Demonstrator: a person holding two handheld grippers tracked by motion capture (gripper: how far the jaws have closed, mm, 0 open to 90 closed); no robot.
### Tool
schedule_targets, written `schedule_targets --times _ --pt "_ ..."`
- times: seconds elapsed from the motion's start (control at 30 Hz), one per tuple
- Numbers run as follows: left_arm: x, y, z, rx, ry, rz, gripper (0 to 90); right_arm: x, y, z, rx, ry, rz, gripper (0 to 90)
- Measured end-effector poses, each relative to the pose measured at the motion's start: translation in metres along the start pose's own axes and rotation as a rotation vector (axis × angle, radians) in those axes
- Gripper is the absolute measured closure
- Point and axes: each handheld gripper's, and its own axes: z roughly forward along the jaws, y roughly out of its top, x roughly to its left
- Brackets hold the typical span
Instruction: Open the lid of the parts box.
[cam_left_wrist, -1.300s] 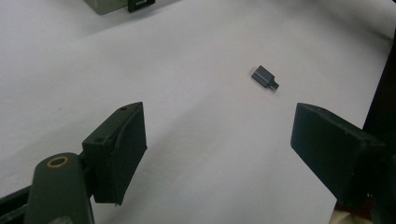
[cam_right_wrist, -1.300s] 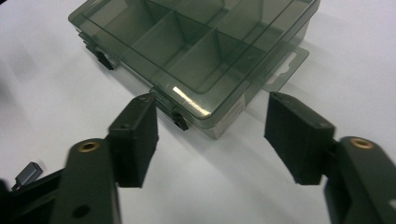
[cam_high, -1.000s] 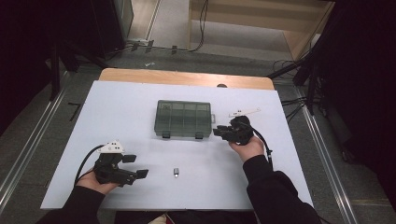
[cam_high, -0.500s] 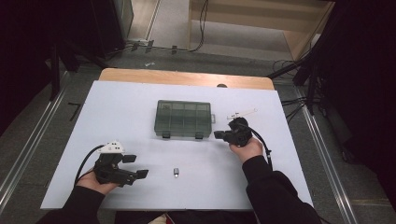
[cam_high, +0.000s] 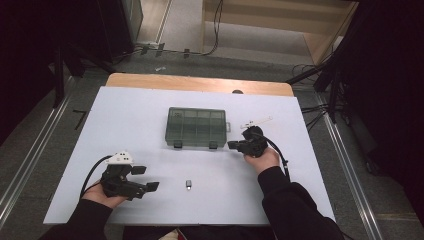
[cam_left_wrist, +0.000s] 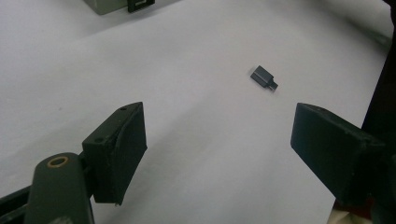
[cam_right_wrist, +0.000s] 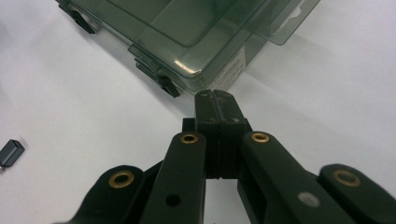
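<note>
At the near left of the white desk (cam_high: 150, 107) the person's left hand (cam_high: 102, 192) holds the left tongs (cam_high: 144, 178), whose jaws stand wide apart with nothing between them and point right across the desk. In the left gripper view these tongs (cam_left_wrist: 217, 144) frame bare desk surface, and a small dark plug-like part (cam_left_wrist: 262, 77) lies flat beyond them, well apart from both jaws. From above, that small part (cam_high: 188, 184) sits alone near the front edge, between the two hands and just right of the left tongs. Behind it, at the middle of the desk, lies a smoky green plastic box (cam_high: 197, 127) with divided compartments, lid closed, two dark latches on its near side. Just beside its near right corner are the right tongs (cam_high: 234, 145), held in the right hand (cam_high: 262, 157). In the right gripper view these tongs (cam_right_wrist: 217, 100) have their jaws pressed together with nothing held, tips almost at the corner of the box (cam_right_wrist: 187, 32); whether they touch it I cannot tell.
</note>
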Motion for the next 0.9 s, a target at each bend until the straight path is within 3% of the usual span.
schedule_targets --times 0.9 --pt "0.0001 -0.0002 -0.0004 0.000 0.003 -0.001 19.0 0.0047 0.0009 0.0036 0.025 -0.006 -0.013 87.5"
